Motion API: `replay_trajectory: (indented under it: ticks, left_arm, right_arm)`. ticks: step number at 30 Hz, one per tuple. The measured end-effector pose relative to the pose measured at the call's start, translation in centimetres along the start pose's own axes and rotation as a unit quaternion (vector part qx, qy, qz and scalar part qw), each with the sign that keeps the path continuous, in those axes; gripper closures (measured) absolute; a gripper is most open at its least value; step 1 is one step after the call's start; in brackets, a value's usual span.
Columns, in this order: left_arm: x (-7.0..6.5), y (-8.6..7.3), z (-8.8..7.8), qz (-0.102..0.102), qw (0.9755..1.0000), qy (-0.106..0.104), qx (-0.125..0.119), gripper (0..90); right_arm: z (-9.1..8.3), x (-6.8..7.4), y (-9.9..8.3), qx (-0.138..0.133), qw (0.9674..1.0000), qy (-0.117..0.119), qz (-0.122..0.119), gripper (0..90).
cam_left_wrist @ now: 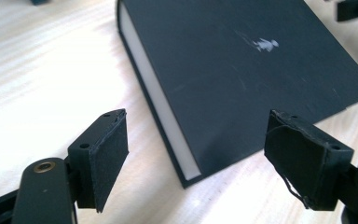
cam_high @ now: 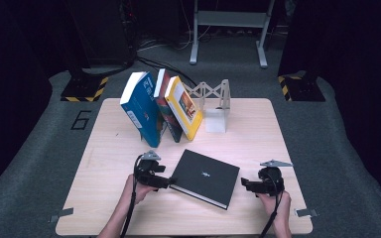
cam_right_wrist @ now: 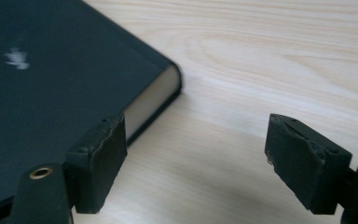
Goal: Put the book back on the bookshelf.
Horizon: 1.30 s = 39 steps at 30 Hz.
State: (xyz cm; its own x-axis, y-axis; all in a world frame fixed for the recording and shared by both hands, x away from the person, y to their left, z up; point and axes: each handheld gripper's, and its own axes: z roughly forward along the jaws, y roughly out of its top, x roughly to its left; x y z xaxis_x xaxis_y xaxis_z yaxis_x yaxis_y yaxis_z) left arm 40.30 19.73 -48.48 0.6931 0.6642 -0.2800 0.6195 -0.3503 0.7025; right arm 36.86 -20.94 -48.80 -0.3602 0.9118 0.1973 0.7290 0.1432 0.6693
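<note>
One black hardcover book (cam_high: pixel 206 177) lies flat on the pale wooden table (cam_high: pixel 104 163), near my edge of it and turned at an angle, a small silver mark in the middle of its cover. My left gripper (cam_high: pixel 164 182) sits at the book's left corner with its jaws spread apart; in the left gripper view that corner (cam_left_wrist: pixel 191 175) lies between them, but the pads (cam_left_wrist: pixel 109 156) press on nothing. My right gripper (cam_high: pixel 244 185) hovers just beside the book's right edge, jaws likewise apart and gripping nothing; in the right gripper view the page edge (cam_right_wrist: pixel 151 100) runs past the left pad (cam_right_wrist: pixel 105 161) and bare table fills the gap.

Farther back on the table, three books lean together toward the left: a blue one (cam_high: pixel 140 108), a dark red and green one (cam_high: pixel 164 109), and a yellow one (cam_high: pixel 184 106). Just to their right stands a white bookend (cam_high: pixel 217 110) with a zigzag lattice top. Grey carpet (cam_high: pixel 34 148) surrounds the table.
</note>
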Motion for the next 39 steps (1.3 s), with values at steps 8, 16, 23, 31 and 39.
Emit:
replay_trajectory:
  ticks: [8,16,23,31,39]
  left_arm:
    - [0.4,0.3,1.1,0.008,0.9998,0.002,0.016,24.8]
    - [0.1,0.0,1.6,0.012,0.9997,-0.01,0.017,34.6]
    - [-0.1,-0.5,1.5,0.013,0.9989,-0.041,0.017,41.7]
    - [-0.6,-0.9,1.3,0.011,0.9991,-0.037,0.016,42.1]
    - [-2.1,-2.0,1.1,0.015,0.9996,-0.011,0.023,41.7]
  right_arm:
    - [0.8,2.0,-0.4,0.004,0.9988,0.049,0.003,20.6]
    - [1.6,3.3,-0.2,0.018,0.9977,0.065,0.005,23.6]
    - [2.3,4.2,0.2,0.021,0.9965,0.081,0.004,29.5]
    - [2.9,4.1,1.0,0.024,0.9966,0.079,0.0,30.5]
    - [4.8,3.5,3.2,0.026,0.9961,0.084,0.003,32.0]
